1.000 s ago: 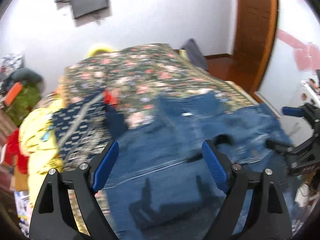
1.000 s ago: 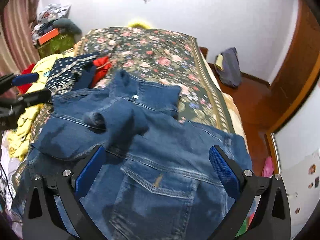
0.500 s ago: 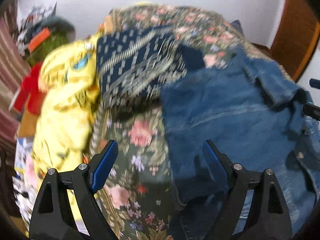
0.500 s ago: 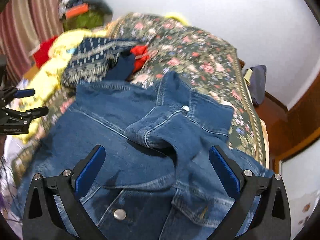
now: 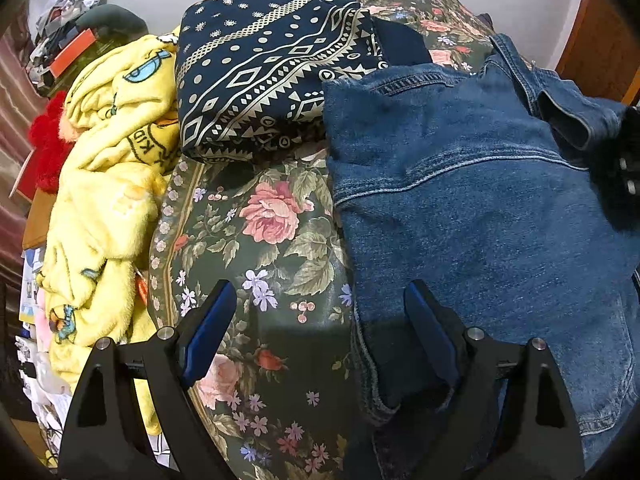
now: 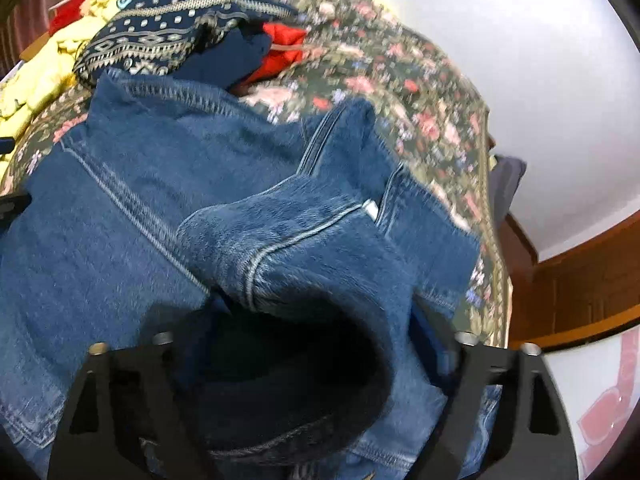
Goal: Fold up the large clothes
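Covering the bed, a floral bedspread [image 5: 276, 216] carries the denim jacket [image 5: 480, 208]; white wall [image 6: 540, 80] behind. Left gripper [image 5: 320, 332] gapes empty over the jacket's edge. Right gripper [image 6: 312, 344] closing, jacket sleeve between its jaws

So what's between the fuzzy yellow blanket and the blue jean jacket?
In the left wrist view, a strip of flowery bedspread lies bare between the yellow blanket and the denim jacket.

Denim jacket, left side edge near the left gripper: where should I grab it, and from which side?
Take the denim jacket by its side hem edge, coming from the bare bedspread side. That edge lies free on the spread and already sits between the open jaws of the left gripper, so one pad could slide under it. The right gripper is closing over the sleeve cuff.
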{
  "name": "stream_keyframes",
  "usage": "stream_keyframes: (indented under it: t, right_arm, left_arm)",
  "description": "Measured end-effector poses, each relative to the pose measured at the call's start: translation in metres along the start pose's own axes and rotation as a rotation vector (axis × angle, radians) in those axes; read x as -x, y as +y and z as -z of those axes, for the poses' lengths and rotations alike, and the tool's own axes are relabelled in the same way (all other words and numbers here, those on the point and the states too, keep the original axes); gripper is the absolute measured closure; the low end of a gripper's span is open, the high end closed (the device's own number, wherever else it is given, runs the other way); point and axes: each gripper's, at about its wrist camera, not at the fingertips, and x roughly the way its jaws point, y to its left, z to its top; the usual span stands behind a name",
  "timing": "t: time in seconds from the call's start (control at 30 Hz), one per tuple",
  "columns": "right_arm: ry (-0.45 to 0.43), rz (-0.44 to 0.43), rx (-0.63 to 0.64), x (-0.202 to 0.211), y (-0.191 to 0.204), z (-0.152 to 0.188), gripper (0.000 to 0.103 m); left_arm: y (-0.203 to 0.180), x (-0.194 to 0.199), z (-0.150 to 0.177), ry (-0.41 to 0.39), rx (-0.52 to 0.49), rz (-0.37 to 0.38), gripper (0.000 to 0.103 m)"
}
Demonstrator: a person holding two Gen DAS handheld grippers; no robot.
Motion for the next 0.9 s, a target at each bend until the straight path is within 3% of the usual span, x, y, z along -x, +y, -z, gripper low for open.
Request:
stream_keyframes:
  t: [0.13,0.2,0.4,0.5,0.6,0.8,0.9]
  right_arm:
    - [-0.032,-0.031,-0.061,0.009,-0.014,0.0,0.085]
    - [-0.062,-0.088,-0.139,0.019,-0.032,0.001,0.091]
    - [-0.166,-0.222,-0.357,0.054,-0.078,0.024,0.091]
    - [-0.177,-0.277,-0.43,0.055,-0.087,0.041,0.091]
    - [-0.156,-0.295,-0.486,0.046,-0.09,0.057,0.091]
    - [-0.058,-0.459,-0.7,0.007,-0.11,0.106,0.09]
    - [-0.021,-0.454,-0.72,0.002,-0.109,0.121,0.09]
  left_arm:
    - [0.0,0.0,-0.001,0.001,-0.004,-0.006,0.017]
    - [-0.001,0.0,-0.001,0.002,-0.007,-0.013,0.017]
    - [-0.004,0.003,-0.005,0.003,-0.025,-0.03,0.017]
    - [-0.008,0.0,-0.007,0.009,-0.033,-0.025,0.017]
    - [-0.012,-0.004,-0.007,0.012,-0.039,-0.037,0.016]
    - [-0.009,-0.007,-0.004,0.011,-0.019,-0.034,0.015]
    - [-0.008,-0.008,-0.004,0.016,-0.012,-0.029,0.015]
